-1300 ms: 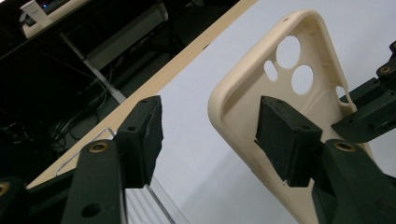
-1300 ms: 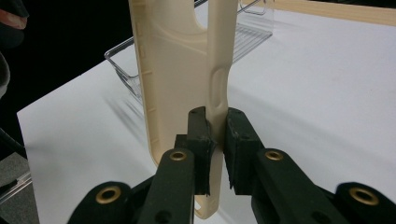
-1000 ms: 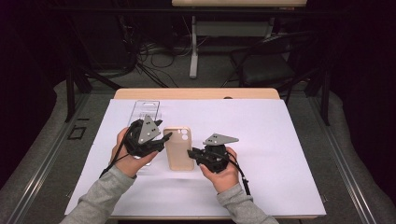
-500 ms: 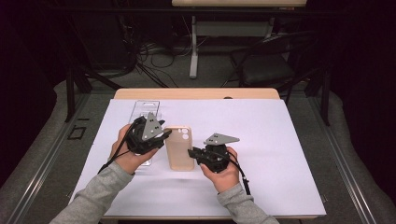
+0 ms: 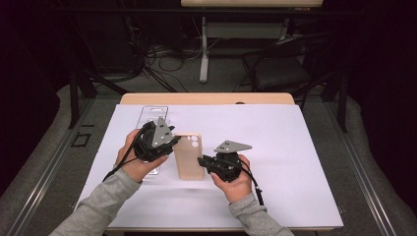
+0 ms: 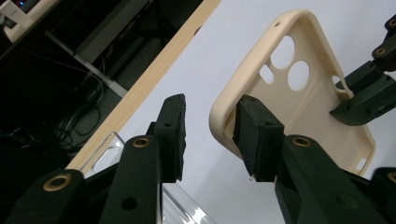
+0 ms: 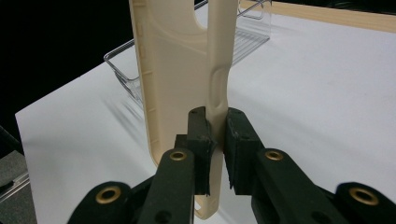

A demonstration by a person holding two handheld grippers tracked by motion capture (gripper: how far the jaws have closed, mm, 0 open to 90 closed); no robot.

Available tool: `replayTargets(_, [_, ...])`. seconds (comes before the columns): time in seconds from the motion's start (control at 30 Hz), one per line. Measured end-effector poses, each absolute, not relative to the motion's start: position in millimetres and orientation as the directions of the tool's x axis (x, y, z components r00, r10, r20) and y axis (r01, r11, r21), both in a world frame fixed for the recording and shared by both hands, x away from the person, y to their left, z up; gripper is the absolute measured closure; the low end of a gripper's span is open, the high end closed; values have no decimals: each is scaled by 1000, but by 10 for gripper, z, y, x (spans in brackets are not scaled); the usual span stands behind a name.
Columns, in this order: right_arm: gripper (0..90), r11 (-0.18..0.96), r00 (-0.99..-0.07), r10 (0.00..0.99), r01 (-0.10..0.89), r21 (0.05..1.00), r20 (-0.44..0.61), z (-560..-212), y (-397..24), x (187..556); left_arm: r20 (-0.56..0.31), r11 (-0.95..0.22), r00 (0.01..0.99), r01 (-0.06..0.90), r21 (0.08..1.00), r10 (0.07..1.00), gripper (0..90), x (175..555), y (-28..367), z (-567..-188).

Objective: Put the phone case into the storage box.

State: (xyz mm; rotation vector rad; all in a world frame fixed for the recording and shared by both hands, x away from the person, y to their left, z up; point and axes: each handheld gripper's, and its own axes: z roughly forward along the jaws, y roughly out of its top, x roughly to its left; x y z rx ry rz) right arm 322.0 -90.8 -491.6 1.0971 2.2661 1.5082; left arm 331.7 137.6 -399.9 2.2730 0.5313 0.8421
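A cream phone case (image 5: 189,157) lies on the white sheet between my two grippers, hollow side up, with its camera holes at the far end. My right gripper (image 5: 202,161) is shut on its right side wall; the right gripper view shows both pads pressing that wall (image 7: 215,93). My left gripper (image 5: 171,141) sits at the case's far left corner. Its jaws have just been closing and now straddle the case rim (image 6: 219,116), one pad (image 6: 257,135) inside the case and the other pad (image 6: 173,130) still apart from the wall.
A clear plastic tray (image 5: 152,114) lies on the sheet just behind and under my left hand. The white sheet (image 5: 295,162) covers the table, and a strip of the wooden top (image 5: 206,98) shows at the far edge. Beyond it are dark floor, cables and chair legs.
The left gripper's jaws have narrowed around the case's left rim, and the hand has shifted slightly. The right gripper and the case have stayed put.
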Motion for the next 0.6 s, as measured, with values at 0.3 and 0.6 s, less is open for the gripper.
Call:
replayTargets(0.3, [819, 203, -704, 675, 466, 861, 222, -4913, -909, 3218, 453, -739, 720, 123, 662, 525, 691, 3307, 1337, -3994])
replayTargets(0.6, [819, 206, -706, 674, 463, 862, 218, -4917, -906, 3220, 464, -759, 729, 116, 640, 503, 748, 3320, 1322, -3987])
